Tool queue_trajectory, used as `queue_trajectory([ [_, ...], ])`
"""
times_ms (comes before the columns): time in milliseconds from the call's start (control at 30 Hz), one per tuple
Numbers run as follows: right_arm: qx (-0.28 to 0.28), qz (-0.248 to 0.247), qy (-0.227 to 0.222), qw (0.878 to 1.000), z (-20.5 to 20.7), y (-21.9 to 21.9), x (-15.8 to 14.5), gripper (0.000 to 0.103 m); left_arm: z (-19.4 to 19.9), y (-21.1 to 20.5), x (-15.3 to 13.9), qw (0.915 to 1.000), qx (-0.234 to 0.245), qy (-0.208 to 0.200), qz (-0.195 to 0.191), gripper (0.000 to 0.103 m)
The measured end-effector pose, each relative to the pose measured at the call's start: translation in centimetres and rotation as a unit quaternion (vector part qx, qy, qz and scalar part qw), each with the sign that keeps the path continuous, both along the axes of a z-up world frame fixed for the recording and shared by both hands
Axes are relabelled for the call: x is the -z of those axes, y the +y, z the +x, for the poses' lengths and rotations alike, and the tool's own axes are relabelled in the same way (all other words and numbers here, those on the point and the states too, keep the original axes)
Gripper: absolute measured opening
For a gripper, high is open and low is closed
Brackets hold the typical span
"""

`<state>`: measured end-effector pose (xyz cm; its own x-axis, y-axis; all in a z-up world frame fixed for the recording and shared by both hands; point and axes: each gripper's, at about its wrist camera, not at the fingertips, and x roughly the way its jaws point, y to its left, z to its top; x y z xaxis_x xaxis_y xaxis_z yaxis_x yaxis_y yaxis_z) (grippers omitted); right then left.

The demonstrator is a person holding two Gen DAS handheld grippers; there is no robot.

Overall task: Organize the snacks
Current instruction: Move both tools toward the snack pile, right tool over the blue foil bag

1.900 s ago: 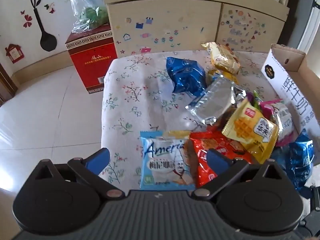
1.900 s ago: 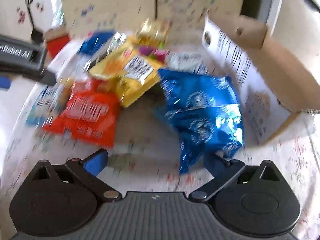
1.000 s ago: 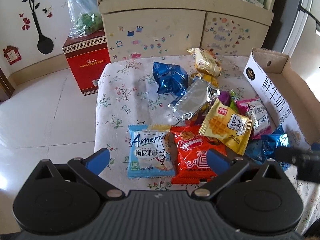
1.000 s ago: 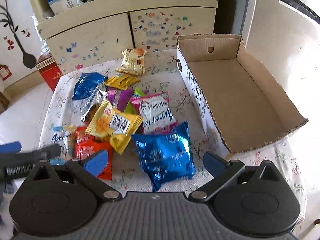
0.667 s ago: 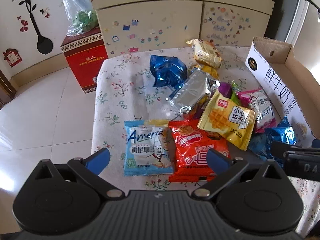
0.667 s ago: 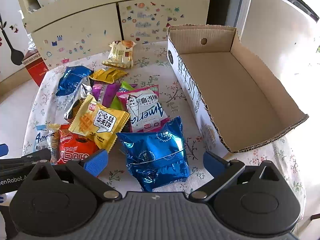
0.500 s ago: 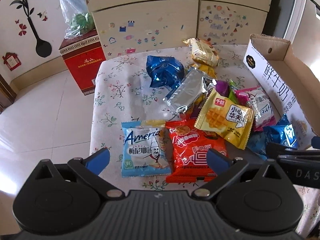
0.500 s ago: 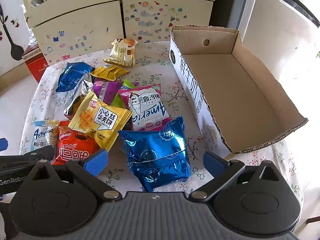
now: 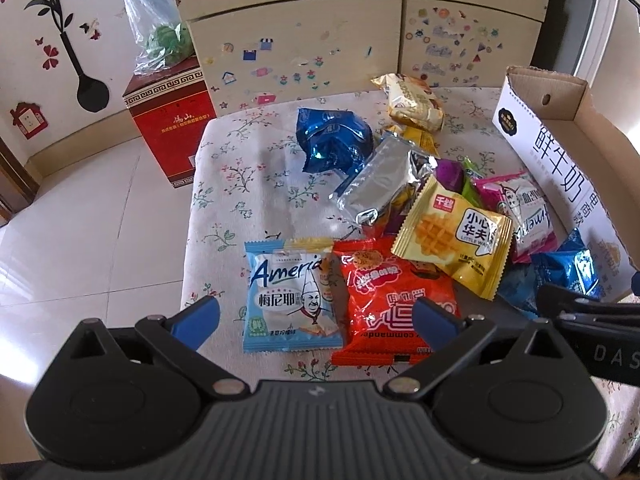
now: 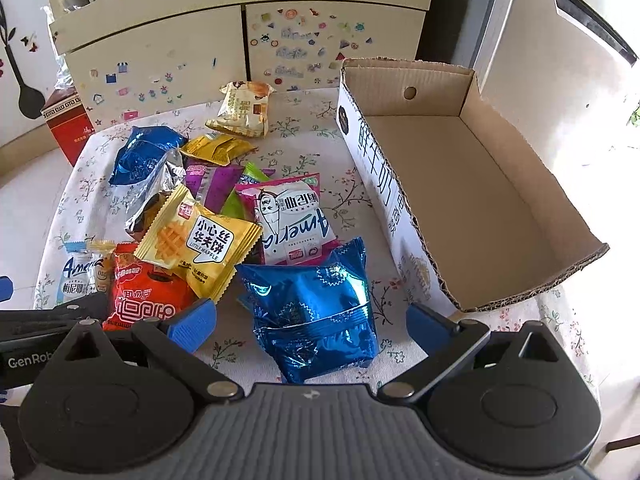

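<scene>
Several snack packets lie on a floral tablecloth (image 9: pixel 248 168). My left gripper (image 9: pixel 316 318) is open and empty, held above a light blue packet (image 9: pixel 290 300) and a red packet (image 9: pixel 394 300). A yellow waffle packet (image 9: pixel 454 238), a silver packet (image 9: pixel 380 184) and a blue foil packet (image 9: pixel 332 144) lie beyond. My right gripper (image 10: pixel 310 326) is open and empty above a blue foil packet (image 10: pixel 316 308). The pink packet (image 10: pixel 292 220) and yellow waffle packet (image 10: pixel 200 240) lie just past it. An open, empty cardboard box (image 10: pixel 472 184) stands at the right.
A cream cupboard with stickers (image 10: pixel 248 44) stands behind the table. A red carton (image 9: pixel 168 120) with a plastic bag on top sits on the tiled floor at the left. The table's front edge lies just under both grippers. The other gripper shows at each view's side edge.
Both grippers have pulled back and risen from the packets, then steadied. The right view went from close and blurred to a wide view of the table and box. No packet has moved.
</scene>
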<state>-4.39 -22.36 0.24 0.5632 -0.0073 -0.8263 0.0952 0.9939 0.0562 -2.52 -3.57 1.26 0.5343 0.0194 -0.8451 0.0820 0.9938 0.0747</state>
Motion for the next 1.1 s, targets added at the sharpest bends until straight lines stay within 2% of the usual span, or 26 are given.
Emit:
queue_trajectory([
  [1100,-0.006,-0.021,0.002,1.0,-0.12,0.24,0.28,0.103,-0.25,-0.67,0.24,0.9997,-0.002,0.002,0.026,0.1],
])
